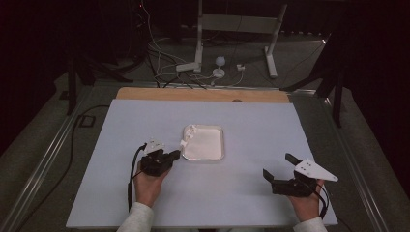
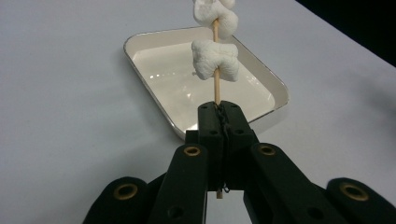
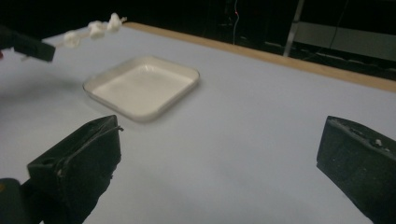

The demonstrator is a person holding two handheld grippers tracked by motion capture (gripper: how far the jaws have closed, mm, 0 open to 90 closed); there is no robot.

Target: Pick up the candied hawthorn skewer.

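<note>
The left claw is clenched on a stick of marshmallows, which points up-frame over the tray. The right claw is released, well apart at lower right.

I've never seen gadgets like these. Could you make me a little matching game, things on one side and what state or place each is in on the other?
Things:
1. left gripper
2. right gripper
3. tray
4. marshmallows

States:
A. empty, resting on the white tabletop
B. threaded on a wooden skewer
C. jaws wide apart, holding nothing
D. jaws clamped on the skewer's lower end

Pairs: 1-D, 2-C, 3-A, 4-B
</note>
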